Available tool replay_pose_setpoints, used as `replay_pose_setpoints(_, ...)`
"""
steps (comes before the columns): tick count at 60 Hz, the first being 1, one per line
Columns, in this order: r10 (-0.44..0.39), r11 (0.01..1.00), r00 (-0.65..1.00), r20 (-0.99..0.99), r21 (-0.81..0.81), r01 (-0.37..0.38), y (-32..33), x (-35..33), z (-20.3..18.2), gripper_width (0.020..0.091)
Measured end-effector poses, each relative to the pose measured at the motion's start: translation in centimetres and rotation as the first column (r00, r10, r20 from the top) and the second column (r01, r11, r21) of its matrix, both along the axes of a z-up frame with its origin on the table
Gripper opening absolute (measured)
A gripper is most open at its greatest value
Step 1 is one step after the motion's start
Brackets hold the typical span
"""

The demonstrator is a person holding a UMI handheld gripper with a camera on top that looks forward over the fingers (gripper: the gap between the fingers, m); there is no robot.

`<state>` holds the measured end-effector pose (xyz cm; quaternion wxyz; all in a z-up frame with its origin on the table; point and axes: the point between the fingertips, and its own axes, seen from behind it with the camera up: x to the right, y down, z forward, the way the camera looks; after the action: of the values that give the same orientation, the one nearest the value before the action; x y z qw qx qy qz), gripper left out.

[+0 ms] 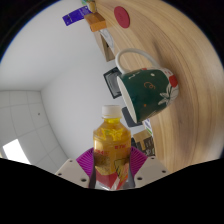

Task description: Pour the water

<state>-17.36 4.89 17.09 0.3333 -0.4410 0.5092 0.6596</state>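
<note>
My gripper [111, 172] is shut on a clear plastic bottle [110, 148] with yellow liquid and a yellow-red label. The purple pads [84, 165] press on the bottle's two sides. The bottle's white cap [109, 106] points ahead toward a dark green mug [146, 92] with a white inside and a handle on its left. The mug stands on the wooden table [175, 45] just beyond the bottle. The whole scene looks tilted, with the table rising to the right.
A red round disc [122, 16], a purple block [75, 17] and small orange pieces [97, 24] lie farther along the table. A small box [143, 141] sits beside the bottle by the mug. A white wall and tiled floor lie to the left.
</note>
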Motion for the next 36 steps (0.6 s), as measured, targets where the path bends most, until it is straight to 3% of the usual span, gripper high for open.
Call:
replay_pose_setpoints(12, 0.017, 0.999, 1.0, -0.002, 0.043, -0.017, -0.2, 0.1, 1.8, 0.0453)
replay_pose_setpoints(16, 0.01, 0.991, 0.991, 0.132, 0.131, -0.027, -0.6, 0.1, 4.3, 0.0453)
replay_pose_setpoints(20, -0.092, 0.97, 0.925, 0.369, 0.244, 0.0, -1.2, 1.5, 7.5, 0.0454)
replay_pose_setpoints(25, -0.3, 0.923, 0.701, 0.647, 0.383, 0.042, -2.1, 5.3, 11.4, 0.0455)
replay_pose_setpoints(30, -0.496, 0.864, 0.306, 0.812, 0.498, 0.079, -2.8, 10.9, 13.8, 0.0456)
replay_pose_setpoints(33, -0.561, 0.828, 0.084, 0.824, 0.558, 0.054, -4.1, 14.6, 14.1, 0.0453)
replay_pose_setpoints(36, -0.544, 0.831, -0.109, 0.832, 0.552, 0.071, -2.8, 17.0, 14.8, 0.0454)
